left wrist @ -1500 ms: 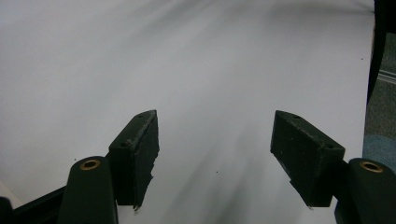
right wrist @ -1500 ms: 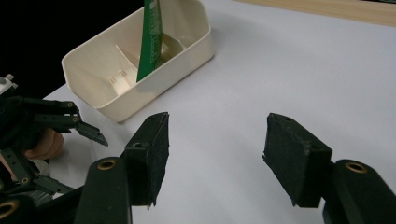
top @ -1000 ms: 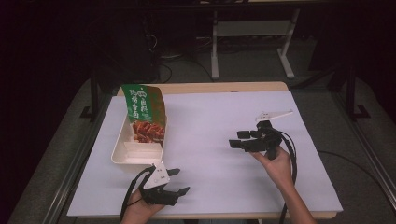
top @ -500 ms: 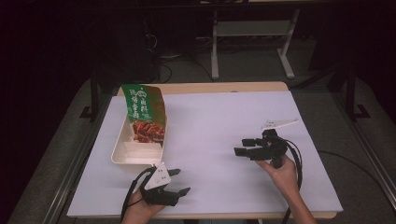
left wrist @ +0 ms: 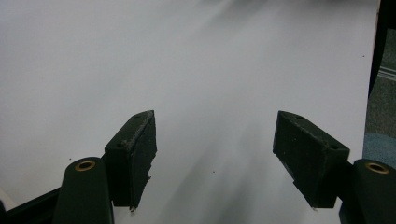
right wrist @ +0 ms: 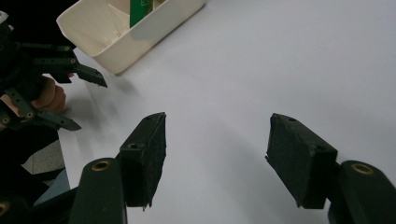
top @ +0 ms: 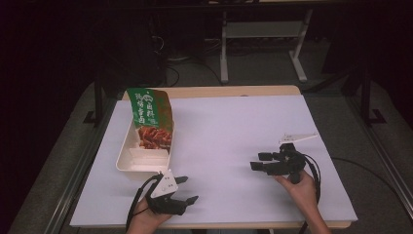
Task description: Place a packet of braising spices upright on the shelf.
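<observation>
Snack packet [top: 152, 118] leans upright in the cream tray [top: 127, 163] at the table's left — apparently already stowed — while left gripper [top: 183, 189] and right gripper [top: 259, 161] rest apart on the white sheet [top: 234, 136], jaws wide, holding nothing.

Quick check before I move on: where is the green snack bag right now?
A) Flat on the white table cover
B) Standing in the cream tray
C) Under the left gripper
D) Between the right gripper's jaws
B: in the high view the green snack bag stands in the cream tray, apart from both open grippers.
</observation>
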A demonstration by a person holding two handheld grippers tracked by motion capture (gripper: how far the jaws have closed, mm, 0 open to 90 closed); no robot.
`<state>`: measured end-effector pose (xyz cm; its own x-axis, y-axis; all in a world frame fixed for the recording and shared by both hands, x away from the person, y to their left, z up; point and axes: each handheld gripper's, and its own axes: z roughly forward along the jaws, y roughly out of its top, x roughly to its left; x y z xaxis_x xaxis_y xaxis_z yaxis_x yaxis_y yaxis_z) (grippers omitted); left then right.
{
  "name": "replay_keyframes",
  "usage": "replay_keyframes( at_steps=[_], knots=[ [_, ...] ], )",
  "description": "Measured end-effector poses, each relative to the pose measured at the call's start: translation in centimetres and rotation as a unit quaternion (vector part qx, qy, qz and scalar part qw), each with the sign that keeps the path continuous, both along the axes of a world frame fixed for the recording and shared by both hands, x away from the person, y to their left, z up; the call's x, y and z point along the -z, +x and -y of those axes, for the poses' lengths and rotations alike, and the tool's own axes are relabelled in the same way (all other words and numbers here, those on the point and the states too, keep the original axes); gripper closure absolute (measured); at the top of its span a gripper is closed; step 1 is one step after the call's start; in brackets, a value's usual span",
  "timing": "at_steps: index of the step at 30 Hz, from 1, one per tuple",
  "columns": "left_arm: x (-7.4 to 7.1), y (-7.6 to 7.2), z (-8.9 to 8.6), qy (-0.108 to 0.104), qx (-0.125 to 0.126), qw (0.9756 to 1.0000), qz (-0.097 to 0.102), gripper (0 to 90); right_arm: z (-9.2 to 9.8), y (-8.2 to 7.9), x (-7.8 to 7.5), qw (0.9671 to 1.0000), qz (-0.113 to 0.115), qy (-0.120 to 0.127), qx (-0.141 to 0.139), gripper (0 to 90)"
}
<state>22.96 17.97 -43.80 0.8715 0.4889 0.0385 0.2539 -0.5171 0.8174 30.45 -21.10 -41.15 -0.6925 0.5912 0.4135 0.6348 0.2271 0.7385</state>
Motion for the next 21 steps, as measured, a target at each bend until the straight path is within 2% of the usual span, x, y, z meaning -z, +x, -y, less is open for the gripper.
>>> replay_keyframes(
  at_steps=[14, 21],
  knots=[
    [0.1, -0.1, 0.1, 0.002, 0.001, 1.0000, 0.000, 29.6, 1.6, -1.8, 1.6, 0.9999, -0.013, 0.002, 0.007, 35.5],
    [0.1, -0.1, 0.1, 0.003, 0.000, 1.0000, -0.003, 29.5, 1.8, -2.6, 2.1, 0.9999, -0.004, -0.006, 0.010, 35.0]
  ],
)
